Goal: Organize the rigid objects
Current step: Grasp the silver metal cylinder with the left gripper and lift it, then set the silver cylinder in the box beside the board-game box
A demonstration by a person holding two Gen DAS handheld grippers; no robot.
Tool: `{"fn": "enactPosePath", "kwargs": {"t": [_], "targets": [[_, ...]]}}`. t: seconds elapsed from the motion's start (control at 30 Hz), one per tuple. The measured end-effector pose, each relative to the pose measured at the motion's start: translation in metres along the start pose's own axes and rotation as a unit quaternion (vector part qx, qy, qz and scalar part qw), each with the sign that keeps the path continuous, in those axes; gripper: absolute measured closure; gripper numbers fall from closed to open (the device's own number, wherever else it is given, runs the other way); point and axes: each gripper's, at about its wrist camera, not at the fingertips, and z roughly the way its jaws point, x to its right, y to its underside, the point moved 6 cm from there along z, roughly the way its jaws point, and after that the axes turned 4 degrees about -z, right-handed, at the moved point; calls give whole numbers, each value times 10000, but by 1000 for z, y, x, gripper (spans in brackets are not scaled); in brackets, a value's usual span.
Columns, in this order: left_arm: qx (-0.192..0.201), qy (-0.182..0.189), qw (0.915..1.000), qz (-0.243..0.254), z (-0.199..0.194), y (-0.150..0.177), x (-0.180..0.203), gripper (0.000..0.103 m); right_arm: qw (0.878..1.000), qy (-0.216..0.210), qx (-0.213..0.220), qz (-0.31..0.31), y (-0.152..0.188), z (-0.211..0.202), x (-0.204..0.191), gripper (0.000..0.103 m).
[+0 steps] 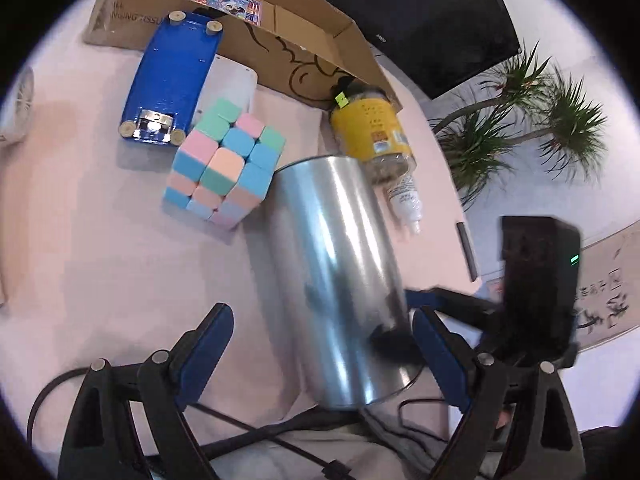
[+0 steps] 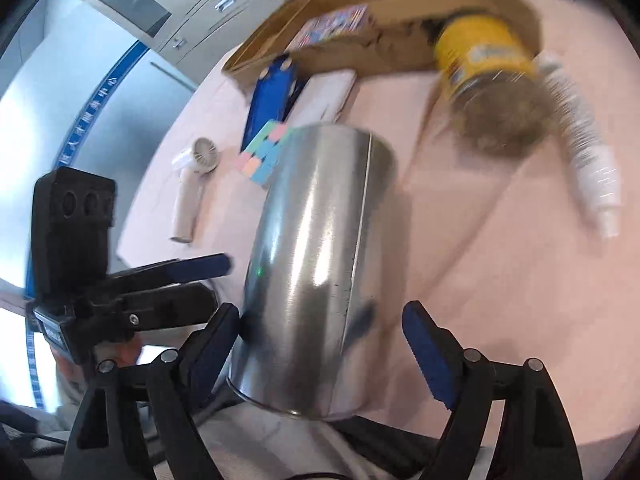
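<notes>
A shiny metal can (image 1: 332,276) stands on the pink tablecloth, between the fingers of both grippers. My left gripper (image 1: 322,332) is open, its fingers apart on either side of the can's base. My right gripper (image 2: 320,340) is also open around the same can (image 2: 316,264), and its left finger is close to the can's wall. A pastel puzzle cube (image 1: 224,162) sits behind the can at left. A yellow-labelled jar (image 1: 370,128) and a white bottle (image 1: 406,202) lie behind it at right.
A blue stapler-like tool (image 1: 172,80) lies on a white box (image 1: 232,80) in front of an open cardboard box (image 1: 280,28). A small white hand fan (image 2: 196,184) lies at the table's left. A monitor (image 1: 420,12) and a plant (image 1: 532,120) stand beyond the table.
</notes>
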Motion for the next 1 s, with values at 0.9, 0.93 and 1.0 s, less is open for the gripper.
{"fn": "enactPosePath", "kwargs": {"t": [0.9,0.93,1.0], "targets": [[886,-715,9810,1569,-40,-232,104,16,9819,354,1592,-959,-229,-80,-45,17],[783,-673,9837,1470,-30,-244,98,16,9839,348,1523,-866,-243,-74,-33,17],[507,-605,9887,1278,-3,-265,85,16,9877,323,1375,-677,-264,-63,-9,17]]}}
